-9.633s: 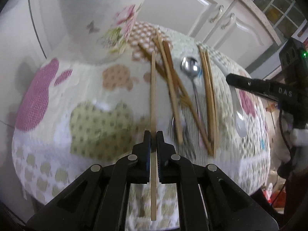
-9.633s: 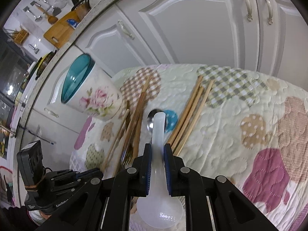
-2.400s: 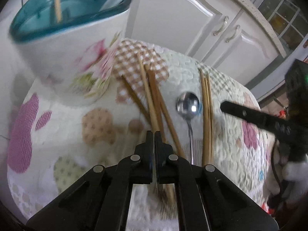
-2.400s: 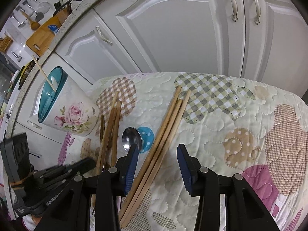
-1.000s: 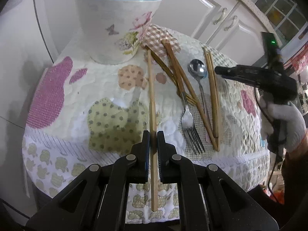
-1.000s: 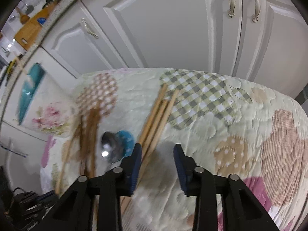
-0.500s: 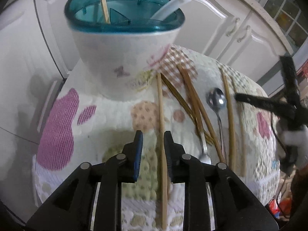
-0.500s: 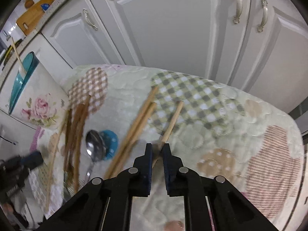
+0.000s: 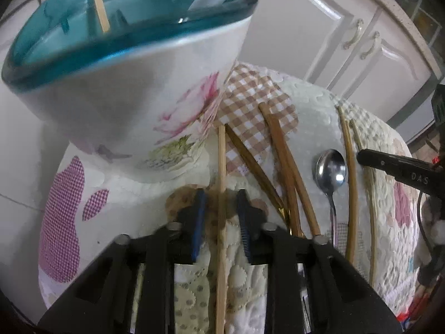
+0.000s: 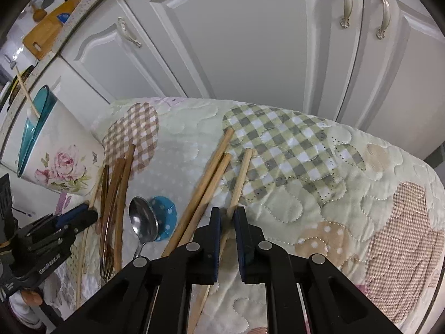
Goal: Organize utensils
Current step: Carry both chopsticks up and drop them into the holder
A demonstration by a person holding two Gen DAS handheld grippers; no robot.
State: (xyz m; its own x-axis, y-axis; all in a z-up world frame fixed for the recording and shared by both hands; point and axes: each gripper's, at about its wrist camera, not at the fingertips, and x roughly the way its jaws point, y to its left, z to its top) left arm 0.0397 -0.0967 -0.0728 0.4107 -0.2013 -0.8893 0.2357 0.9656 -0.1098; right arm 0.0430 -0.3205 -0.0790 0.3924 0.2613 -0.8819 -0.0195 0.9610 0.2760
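Note:
A floral utensil holder (image 9: 125,83) with a teal rim stands close ahead, holding a chopstick and a white spoon. A light wooden chopstick (image 9: 221,153) lies on the quilted cloth and runs between the jaws of my left gripper (image 9: 220,194). Those jaws are closing, but their pads stand clear of the stick. My right gripper (image 10: 227,211) is shut on another light chopstick (image 10: 241,175), whose far end rests on the green checked patch. The left gripper (image 10: 83,214) also shows in the right wrist view, beside the holder (image 10: 55,153).
Several dark chopsticks (image 9: 283,161), a metal spoon (image 9: 331,171) and two light chopsticks (image 10: 205,189) lie between the grippers. A fork (image 10: 107,267) sits under the dark sticks. White cabinet doors (image 10: 250,55) rise behind the quilted table (image 10: 361,194).
The left gripper let go of its chopstick and slid along it toward the holder, which now looms larger. The right gripper closed on its chopstick and has stayed put since.

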